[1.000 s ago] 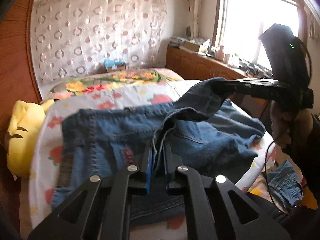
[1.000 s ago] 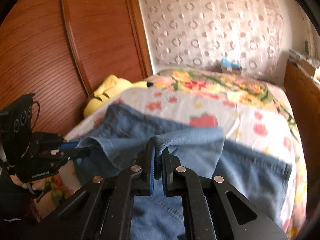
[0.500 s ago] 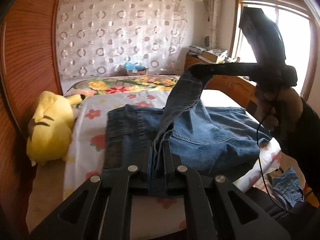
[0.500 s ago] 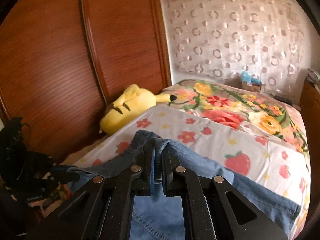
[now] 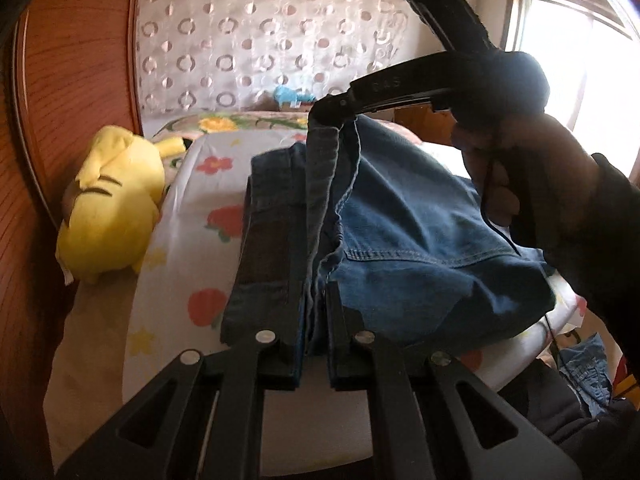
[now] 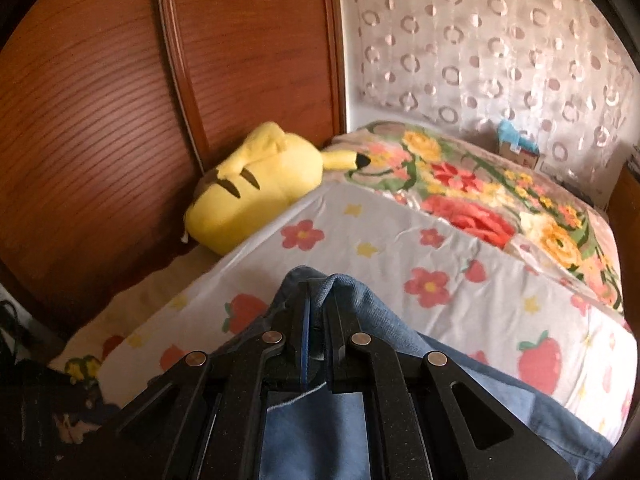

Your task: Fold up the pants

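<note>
Jeans [image 5: 400, 220] hem pinched in left gripper [image 5: 316, 320], right gripper [image 6: 316, 332] clamped on denim edge

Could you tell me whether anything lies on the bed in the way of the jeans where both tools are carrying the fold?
Nothing visible does. The left tool and right tool each pinch the jeans, and the flowered sheet ahead is bare. The yellow plush lies off to the side against the wooden panel, clear of the denim.

jeans [image 6: 460, 380] cut off at lower frame edge, small blue object [image 5: 290, 95] too blurred to identify
</note>
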Demonstrator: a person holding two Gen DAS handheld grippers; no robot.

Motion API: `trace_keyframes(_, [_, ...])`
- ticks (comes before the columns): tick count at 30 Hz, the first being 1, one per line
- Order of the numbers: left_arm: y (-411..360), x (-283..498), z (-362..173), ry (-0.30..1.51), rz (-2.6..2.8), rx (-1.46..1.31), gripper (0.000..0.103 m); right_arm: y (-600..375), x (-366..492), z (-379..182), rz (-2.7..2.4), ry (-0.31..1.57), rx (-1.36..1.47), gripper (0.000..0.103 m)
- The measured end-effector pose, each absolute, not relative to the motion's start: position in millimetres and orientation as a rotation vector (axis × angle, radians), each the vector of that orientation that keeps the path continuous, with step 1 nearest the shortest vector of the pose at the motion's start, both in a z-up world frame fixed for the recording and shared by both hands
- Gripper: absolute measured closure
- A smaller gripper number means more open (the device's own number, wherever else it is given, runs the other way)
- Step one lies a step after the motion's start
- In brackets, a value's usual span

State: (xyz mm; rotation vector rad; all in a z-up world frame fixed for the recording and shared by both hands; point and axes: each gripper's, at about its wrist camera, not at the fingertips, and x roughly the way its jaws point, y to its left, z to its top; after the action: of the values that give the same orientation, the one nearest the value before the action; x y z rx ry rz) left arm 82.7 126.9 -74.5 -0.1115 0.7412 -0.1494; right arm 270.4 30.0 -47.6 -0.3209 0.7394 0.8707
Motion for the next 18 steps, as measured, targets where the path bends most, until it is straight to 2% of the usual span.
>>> trace_keyframes(2, [129, 84, -78, 0.753, -0.143, -0.118, 0.095, 36, 273, -56, 0.860, 0.763, -0.328, 0.099])
trace_keyframes(4, [130, 84, -81, 0.761, -0.137, -0.118, 0.092, 36, 274, -56, 0.845, 0.759, -0.335, 0.083])
trace_keyframes(5, [131, 84, -82, 0.762, -0.131, -0.114, 0.091, 33, 273, -53, 0.838, 0.747, -0.323, 0.064])
trace_keyframes(6, [131, 84, -83, 0.761, -0.124, -0.111, 0.089, 30, 273, -50, 0.837, 0.738, -0.303, 0.055])
trace_keyframes(11, [134, 81, -80, 0.744, -0.102, -0.110, 0.073, -2, 266, -24, 0.836, 0.684, -0.256, 0.055])
trace_keyframes(18, [131, 72, -64, 0.676, -0.069, -0.069, 0.072, -68, 244, -6, 0.814, 0.638, -0.262, 0.055])
